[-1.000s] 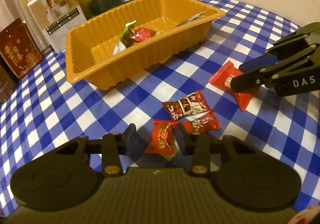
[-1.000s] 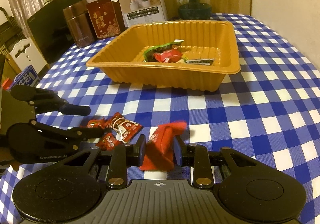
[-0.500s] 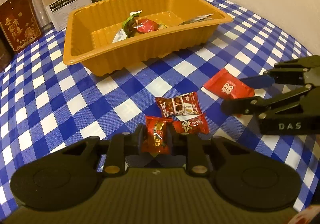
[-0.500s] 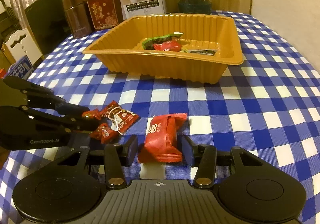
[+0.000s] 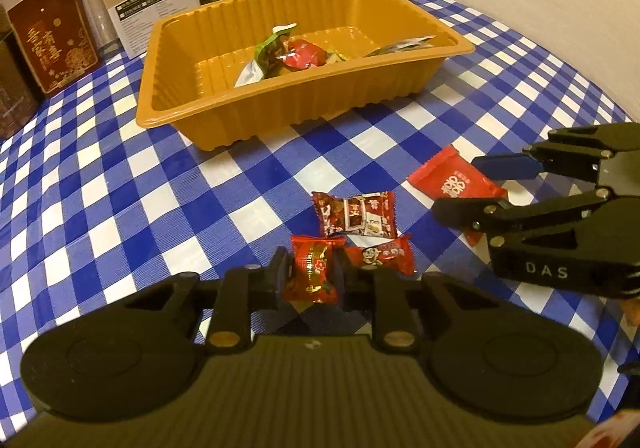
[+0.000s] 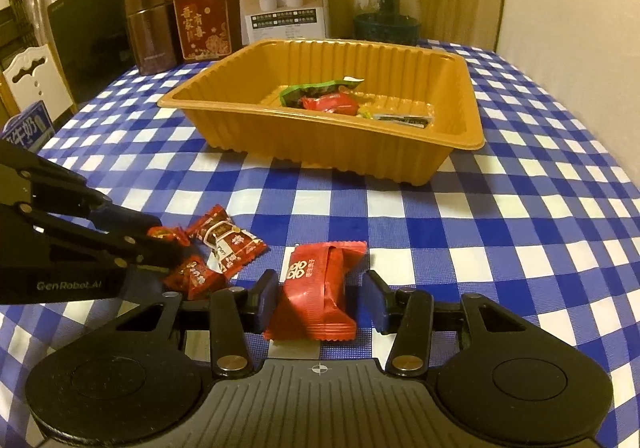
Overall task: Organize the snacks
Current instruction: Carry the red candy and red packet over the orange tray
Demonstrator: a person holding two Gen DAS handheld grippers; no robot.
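1. Nearest on the left, the left gripper has its jaws pressed onto a small red candy — the wrapper is pinched on both sides, low over the blue-and-white checked cloth.
2. Just beside that candy, on its right, lies a second red candy with a cartoon face; whether the two touch I cannot tell.
3. Right behind them a dark red pack lies flat on the cloth, touching or nearly touching the face candy.
4. On the right, the right gripper has its jaws spread around a larger red packet. The packet lies on the cloth between the blue pads, with a gap showing on the right side; on the left, contact is hard to judge.
5. From the left wrist view, the same packet sits between the right gripper's fingers, to the right of the small pile.
6. Further back stands the orange tray, well apart from the loose snacks. Inside it lie a green-wrapped snack, a red one and a flat pale packet, bunched toward the far right part.
7. Behind the tray, at the table's far edge — a brown canister, a red box, a white box and a glass dome.
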